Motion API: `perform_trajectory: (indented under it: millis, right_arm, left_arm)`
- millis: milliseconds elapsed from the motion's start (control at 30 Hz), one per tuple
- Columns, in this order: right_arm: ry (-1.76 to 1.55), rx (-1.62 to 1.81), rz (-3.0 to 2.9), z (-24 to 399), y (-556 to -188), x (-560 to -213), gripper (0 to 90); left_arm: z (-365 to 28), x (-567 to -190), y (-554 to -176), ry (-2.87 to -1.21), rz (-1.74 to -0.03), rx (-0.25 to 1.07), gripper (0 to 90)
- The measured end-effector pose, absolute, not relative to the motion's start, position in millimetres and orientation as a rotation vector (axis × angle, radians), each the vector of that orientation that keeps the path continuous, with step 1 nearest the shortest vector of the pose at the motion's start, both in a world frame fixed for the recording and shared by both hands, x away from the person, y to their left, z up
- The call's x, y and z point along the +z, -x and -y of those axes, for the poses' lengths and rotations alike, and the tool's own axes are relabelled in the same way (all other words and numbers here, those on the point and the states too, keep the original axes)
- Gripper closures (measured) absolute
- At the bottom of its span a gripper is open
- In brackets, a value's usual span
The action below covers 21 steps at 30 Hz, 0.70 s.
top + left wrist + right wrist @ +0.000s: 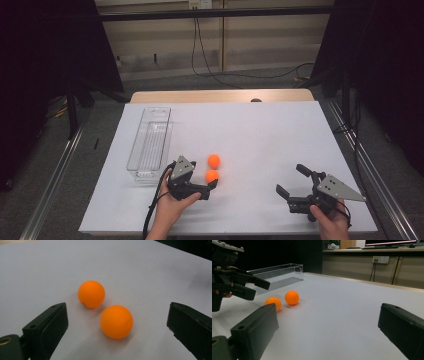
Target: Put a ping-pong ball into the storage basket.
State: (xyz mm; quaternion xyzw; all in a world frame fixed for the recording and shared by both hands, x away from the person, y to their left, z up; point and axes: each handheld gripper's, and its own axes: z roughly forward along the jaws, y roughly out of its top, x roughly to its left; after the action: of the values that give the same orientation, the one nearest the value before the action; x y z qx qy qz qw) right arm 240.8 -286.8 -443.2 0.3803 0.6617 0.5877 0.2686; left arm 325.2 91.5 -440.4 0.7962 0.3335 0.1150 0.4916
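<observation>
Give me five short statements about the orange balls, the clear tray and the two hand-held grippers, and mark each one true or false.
1. Two orange balls lie on the white table. True: the nearer ball and the farther ball.
2. The left hand-held gripper is shut on a ball. False: its jaws stand open, the nearer ball in front of them.
3. The clear tray holds a ball. False: both balls lie outside it.
4. The right hand-held gripper is open. True.
5. The balls lie right of the tray in the high view. True.

Only the clear bin (150, 145) stands left of the balls (212, 175); other sides lie open.
</observation>
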Motion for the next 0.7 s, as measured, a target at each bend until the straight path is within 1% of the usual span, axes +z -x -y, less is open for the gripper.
perform_trajectory:
  millis: [700]
  right_arm:
    - [-1.028,1.586,-1.784,286.9,-241.0,-443.1,2.4]
  left_arm:
    - [-85.3,-442.6,-330.9,-1.966,-0.833,0.263,4.4]
